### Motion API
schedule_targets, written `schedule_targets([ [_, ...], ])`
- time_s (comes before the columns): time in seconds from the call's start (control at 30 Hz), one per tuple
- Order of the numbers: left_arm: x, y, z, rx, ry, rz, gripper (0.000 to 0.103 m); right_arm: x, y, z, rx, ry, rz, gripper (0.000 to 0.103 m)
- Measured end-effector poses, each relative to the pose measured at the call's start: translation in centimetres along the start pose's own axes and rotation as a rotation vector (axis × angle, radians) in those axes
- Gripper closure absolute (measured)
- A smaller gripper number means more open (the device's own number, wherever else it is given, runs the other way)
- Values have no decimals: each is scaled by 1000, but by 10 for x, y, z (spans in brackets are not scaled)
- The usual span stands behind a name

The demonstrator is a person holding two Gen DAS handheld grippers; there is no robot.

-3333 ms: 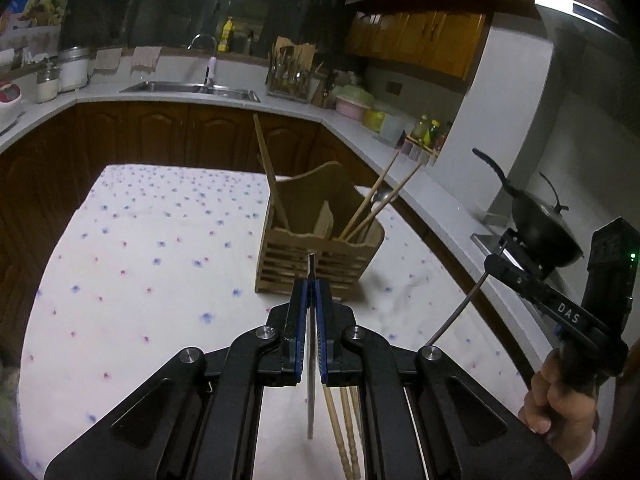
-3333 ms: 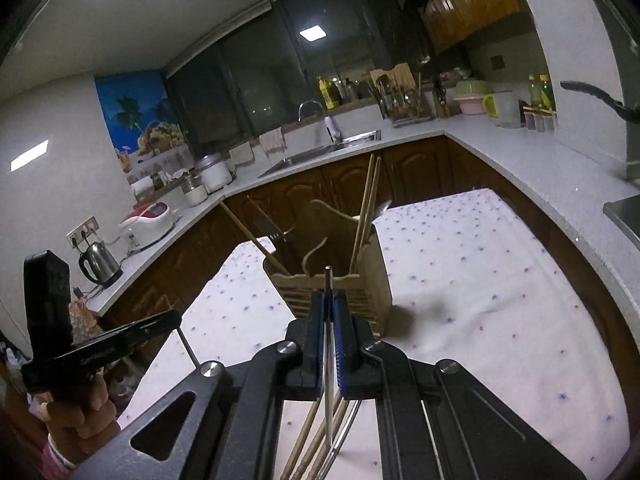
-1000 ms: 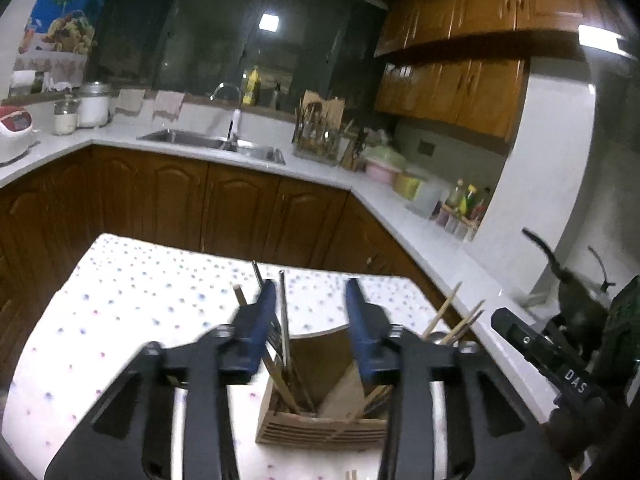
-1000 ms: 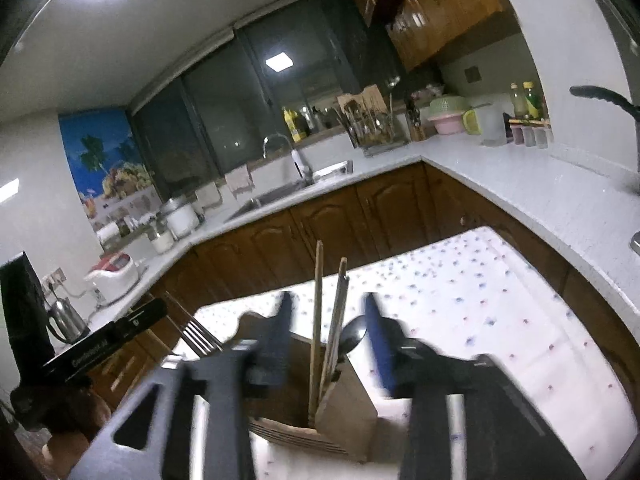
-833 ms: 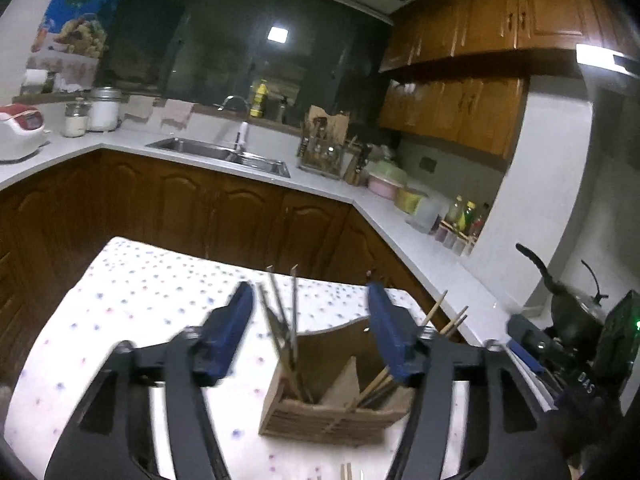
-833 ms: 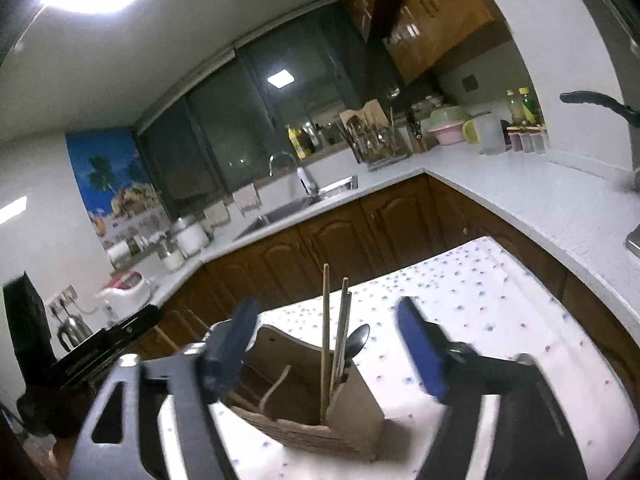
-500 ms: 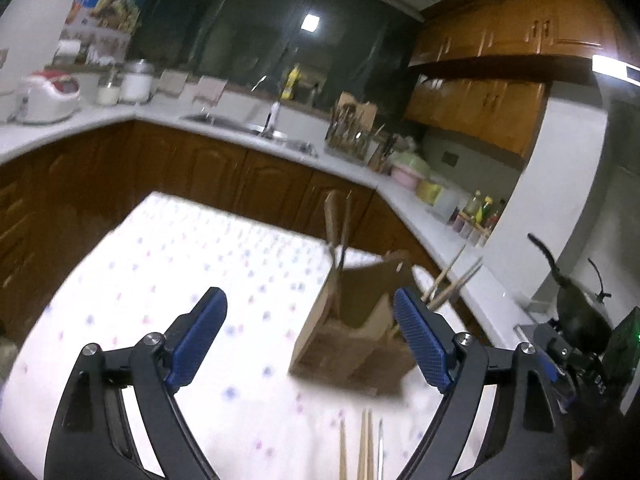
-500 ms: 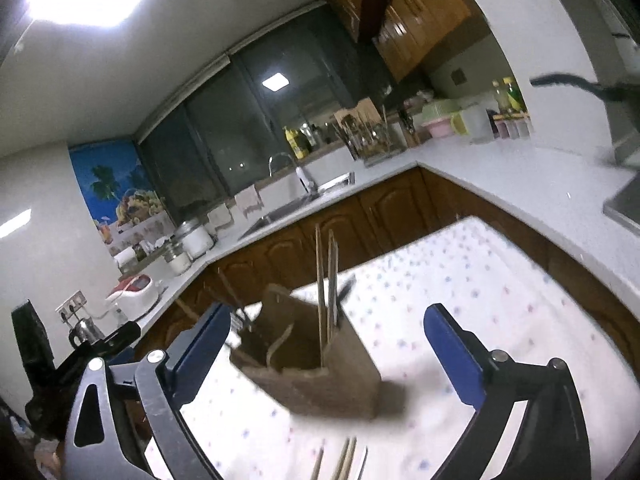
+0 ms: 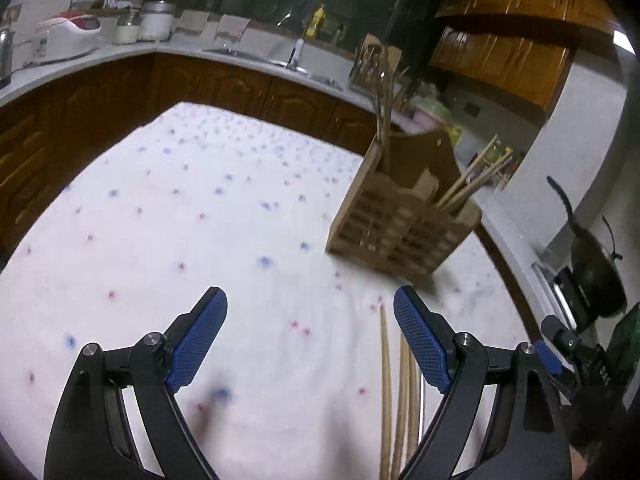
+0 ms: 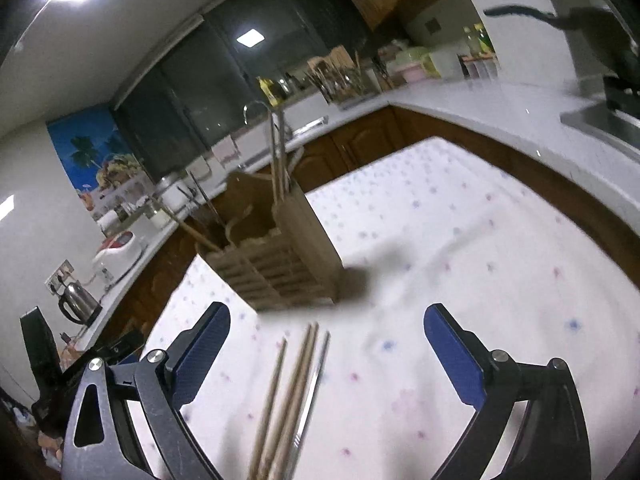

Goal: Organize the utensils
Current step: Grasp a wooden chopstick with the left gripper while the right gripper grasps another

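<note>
A slatted wooden utensil holder (image 9: 404, 220) with several compartments is seen standing on the surface (image 9: 200, 220), which is covered by a white cloth dotted blue and pink. Chopsticks and metal cutlery handles are held upright or leaning in its outer compartments. Nearer the cameras, loose wooden chopsticks (image 10: 292, 396) and one metal utensil (image 10: 312, 392) are laid side by side on the cloth. The left gripper (image 9: 310, 312) and the right gripper (image 10: 326, 344) are seen with jaws spread wide and nothing gripped.
</note>
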State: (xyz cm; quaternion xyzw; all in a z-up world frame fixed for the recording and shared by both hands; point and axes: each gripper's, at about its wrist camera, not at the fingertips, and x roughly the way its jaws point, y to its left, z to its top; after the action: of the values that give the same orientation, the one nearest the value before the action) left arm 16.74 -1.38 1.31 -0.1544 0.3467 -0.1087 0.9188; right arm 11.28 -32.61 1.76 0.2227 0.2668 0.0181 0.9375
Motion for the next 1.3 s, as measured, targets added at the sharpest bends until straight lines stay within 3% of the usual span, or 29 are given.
schedule_targets([
  [0.27, 9, -9, -20, 54, 85, 47, 16, -4, -12, -26, 21, 40, -13, 4],
  [0.53, 51, -48, -29, 179, 224, 68, 18, -12, -21, -31, 24, 30, -45, 5],
  [0.63, 72, -64, -26, 213, 255, 57, 27, -15, -23, -29, 24, 24, -53, 6],
  [0.73, 96, -77, -26, 243, 299, 50, 45, -16, -25, -28, 25, 28, -55, 10],
  [0.8, 110, -83, -29, 265, 339, 35, 67, -15, -26, -28, 28, 32, -57, 11],
  [0.83, 118, -85, -32, 277, 366, 35, 71, -15, -26, -28, 31, 34, -56, 12],
  [0.93, 115, -89, -36, 333, 342, 38, 72, -12, -25, -28, 30, 43, -56, 17],
  [1.03, 106, -88, -44, 400, 334, 60, 84, -9, -24, -28, 22, 53, -56, 21],
  [1.1, 97, -82, -49, 430, 328, 61, 89, -2, -21, -29, 12, 77, -54, 28],
  [1.3, 65, -39, -53, 449, 303, 63, 91, 28, -5, -38, -46, 181, -41, 54],
])
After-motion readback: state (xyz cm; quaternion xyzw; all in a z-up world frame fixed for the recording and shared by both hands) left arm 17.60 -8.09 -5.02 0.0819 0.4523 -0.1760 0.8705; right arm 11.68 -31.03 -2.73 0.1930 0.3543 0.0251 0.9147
